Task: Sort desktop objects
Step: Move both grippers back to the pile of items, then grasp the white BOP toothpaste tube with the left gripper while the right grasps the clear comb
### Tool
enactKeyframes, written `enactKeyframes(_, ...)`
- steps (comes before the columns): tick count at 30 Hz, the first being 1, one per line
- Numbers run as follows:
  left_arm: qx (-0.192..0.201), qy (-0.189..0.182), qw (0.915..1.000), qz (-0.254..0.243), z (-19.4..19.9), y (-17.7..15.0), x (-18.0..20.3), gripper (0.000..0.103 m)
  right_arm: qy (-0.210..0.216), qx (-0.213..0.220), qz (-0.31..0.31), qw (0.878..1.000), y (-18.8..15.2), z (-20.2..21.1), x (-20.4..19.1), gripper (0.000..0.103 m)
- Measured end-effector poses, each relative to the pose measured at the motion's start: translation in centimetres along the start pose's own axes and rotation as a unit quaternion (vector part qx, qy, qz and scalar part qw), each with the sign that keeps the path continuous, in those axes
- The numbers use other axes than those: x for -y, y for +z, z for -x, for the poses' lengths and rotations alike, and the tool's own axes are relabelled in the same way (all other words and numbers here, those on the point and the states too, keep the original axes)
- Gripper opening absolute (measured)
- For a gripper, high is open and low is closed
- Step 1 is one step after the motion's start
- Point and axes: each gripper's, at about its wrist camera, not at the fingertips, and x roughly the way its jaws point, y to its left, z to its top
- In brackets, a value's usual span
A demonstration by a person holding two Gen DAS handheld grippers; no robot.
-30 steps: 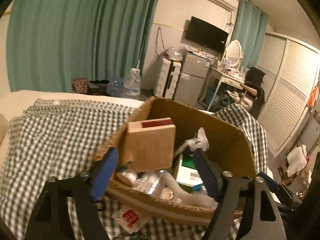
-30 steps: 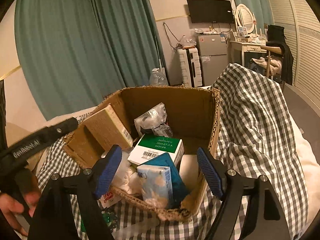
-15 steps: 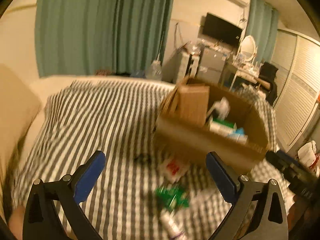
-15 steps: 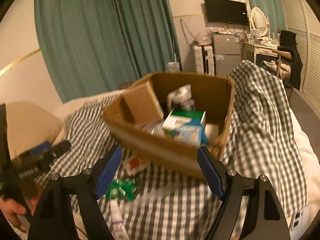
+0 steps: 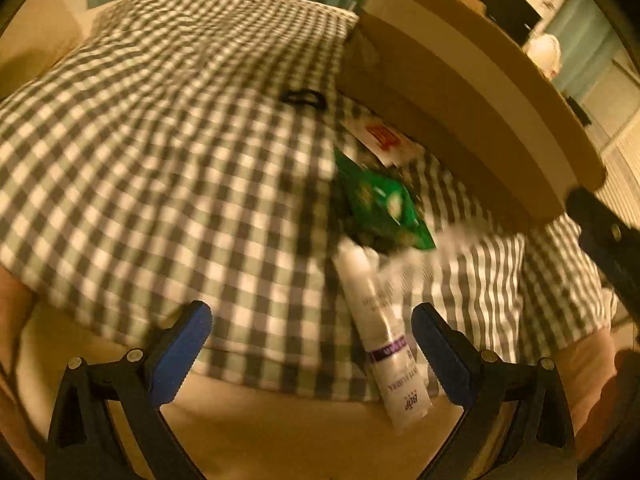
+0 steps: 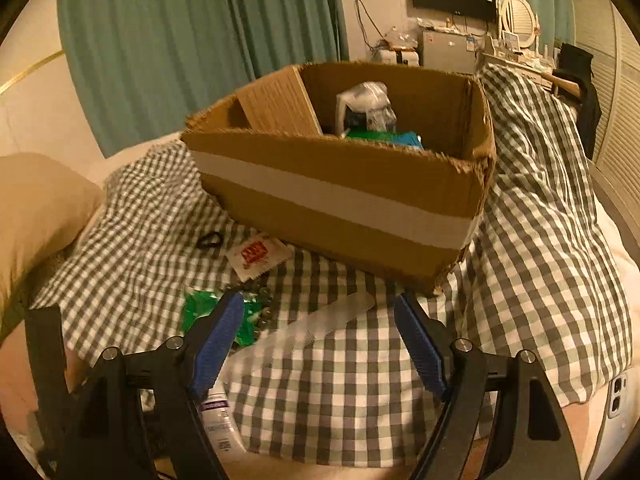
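Observation:
A cardboard box (image 6: 352, 200) with packets and cartons inside stands on the checked cloth (image 6: 140, 208); its side also shows in the left wrist view (image 5: 460, 92). In front of it lie a white tube (image 5: 380, 328), a green packet (image 5: 380, 204), a white sachet with red print (image 5: 380, 136), a black hair tie (image 5: 303, 98) and a clear comb (image 6: 320, 320). My left gripper (image 5: 312, 352) is open and empty, low over the cloth's near edge, with the tube between its fingers' line. My right gripper (image 6: 318, 340) is open and empty above the comb.
A beige pillow (image 6: 36, 208) lies at the left. The cloth hangs over the bed's right side (image 6: 560, 220). A white phone or charger (image 6: 618, 392) lies at the far right edge. Green curtains (image 6: 180, 40) and furniture stand behind.
Both grippers have pulled back from over the box and dropped toward the loose items on the cloth. The left one has come down close to the tube.

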Motion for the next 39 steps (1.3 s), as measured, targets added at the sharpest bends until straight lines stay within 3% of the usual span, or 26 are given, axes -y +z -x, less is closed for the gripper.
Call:
enactKeyframes(3, -0.007, -0.018, 0.9992, -0.034, -0.6, -0.4, 1.6, 0.081, 0.003, -0.012, -0.003, 1.0, -0.3, -0.8, 0.1, 0.077)
enactKeyframes(5, -0.01, -0.027, 0.998, -0.057, -0.9, -0.5, 2.6, 0.049, 0.002, -0.016, -0.003, 1.0, -0.4, -1.3, -0.1, 0.077)
enactKeyframes(6, -0.011, -0.031, 0.9966, -0.075, -1.1, -0.6, 3.3, 0.037, 0.001, -0.02, -0.001, 1.0, -0.4, -1.5, -0.2, 0.077)
enactKeyframes(7, -0.011, -0.029, 0.9954, -0.091, -1.2, -0.8, 3.7, 0.032, 0.0, -0.025, 0.002, 1.0, -0.6, -1.8, -0.3, 0.077)
enactKeyframes(11, 0.008, -0.024, 0.9953, -0.093, -0.9, -0.5, 3.3, 0.024, -0.007, -0.046, 0.006, 0.999, -1.1, -2.8, -0.8, 0.077)
enactKeyframes(19, 0.057, 0.02, 0.9982, 0.0, 0.4, 3.3, -3.0, 0.024, -0.015, -0.126, -0.022, 0.992, -3.1, -7.5, -2.6, 0.077)
enactKeyframes(23, 0.054, 0.014, 0.9974, 0.044, 0.1, 3.8, -5.5, 0.024, -0.039, -0.134, -0.033, 0.99, -3.2, -9.2, -3.5, 0.077)
enactKeyframes(29, 0.048, 0.011, 0.998, 0.04, -0.2, 4.0, -5.3, 0.024, -0.057, -0.129, -0.017, 0.99, -3.1, -10.6, -4.2, 0.077)
enactKeyframes(31, 0.049, 0.012, 0.998, 0.038, -0.1, 3.8, -5.3, 0.024, -0.046, -0.127, -0.011, 0.991, -3.1, -10.5, -4.2, 0.062)
enactKeyframes(32, 0.05, 0.012, 0.998, 0.037, -0.1, 3.7, -5.3, 0.024, -0.04, -0.125, -0.007, 0.991, -3.0, -10.3, -4.2, 0.046)
enactKeyframes(33, 0.05, 0.011, 0.998, 0.038, -0.1, 3.7, -5.3, 0.024, -0.039, -0.126, -0.002, 0.991, -3.0, -10.2, -4.1, 0.037)
enactKeyframes(39, 0.055, 0.017, 0.9978, 0.035, 0.0, 3.7, -5.3, 0.024, 0.014, -0.122, -0.001, 0.992, -3.2, -8.4, -3.8, 0.019)
